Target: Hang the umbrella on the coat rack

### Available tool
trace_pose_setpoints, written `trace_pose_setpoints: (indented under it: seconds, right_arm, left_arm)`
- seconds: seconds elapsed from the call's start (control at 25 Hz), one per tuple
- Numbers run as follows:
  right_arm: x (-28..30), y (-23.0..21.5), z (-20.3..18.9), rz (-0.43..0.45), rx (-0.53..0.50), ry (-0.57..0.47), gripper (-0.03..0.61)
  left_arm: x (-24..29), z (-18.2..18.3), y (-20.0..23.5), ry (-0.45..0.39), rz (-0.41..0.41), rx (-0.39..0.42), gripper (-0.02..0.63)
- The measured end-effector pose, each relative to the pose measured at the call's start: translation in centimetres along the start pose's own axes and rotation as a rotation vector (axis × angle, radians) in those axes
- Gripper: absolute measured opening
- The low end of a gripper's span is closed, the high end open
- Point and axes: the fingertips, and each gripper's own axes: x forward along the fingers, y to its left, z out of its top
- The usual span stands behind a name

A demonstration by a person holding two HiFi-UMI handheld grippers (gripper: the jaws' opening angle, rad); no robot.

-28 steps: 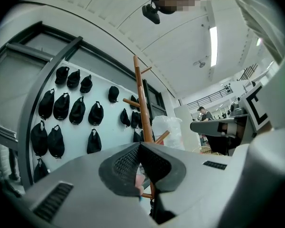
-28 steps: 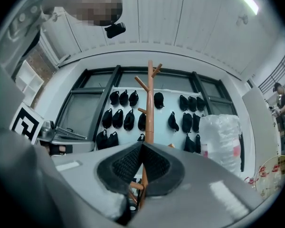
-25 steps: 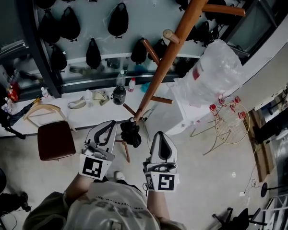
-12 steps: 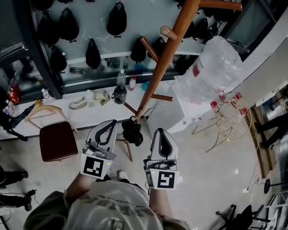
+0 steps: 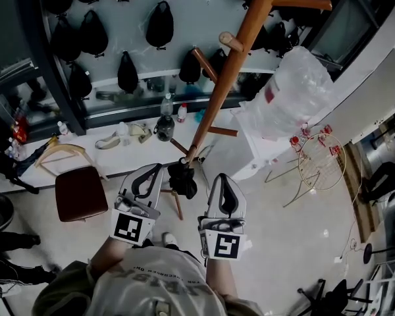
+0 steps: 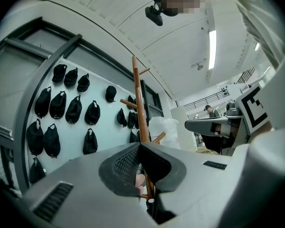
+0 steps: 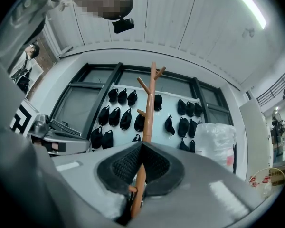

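1. a dark red chair (image 5: 79,193) with a curved wooden back stands at the far left against the long white desk (image 5: 105,160), and there is bare floor between it and the left tool.
2. the left tool (image 5: 151,170) is clenched, its pads meeting with nothing between them.
3. the black folded umbrella (image 5: 182,180) sits between the two tools at the foot of the rack. its handle is hard to make out, and i cannot tell whether it touches a leg.
4. the right tool (image 5: 221,177) is clenched and empty too.
5. the tall wooden coat rack (image 5: 232,61) slants up and to the right, with its top cut off by the frame edge.
6. a clear plastic bag (image 5: 291,94) bulges just right of the pole.
7. pale floor (image 5: 276,242) opens out before a round wire basket (image 5: 319,163).
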Motion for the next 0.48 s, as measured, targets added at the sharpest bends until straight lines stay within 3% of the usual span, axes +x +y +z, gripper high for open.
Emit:
trace_pose_setpoints:
  seconds: [0.48]
  right_arm:
    - [-0.16, 0.31, -0.03, 0.009, -0.004, 0.001, -0.002]
  left_arm:
    - [-0.27, -0.27, 0.15, 0.009, 0.005, -0.008, 0.01]
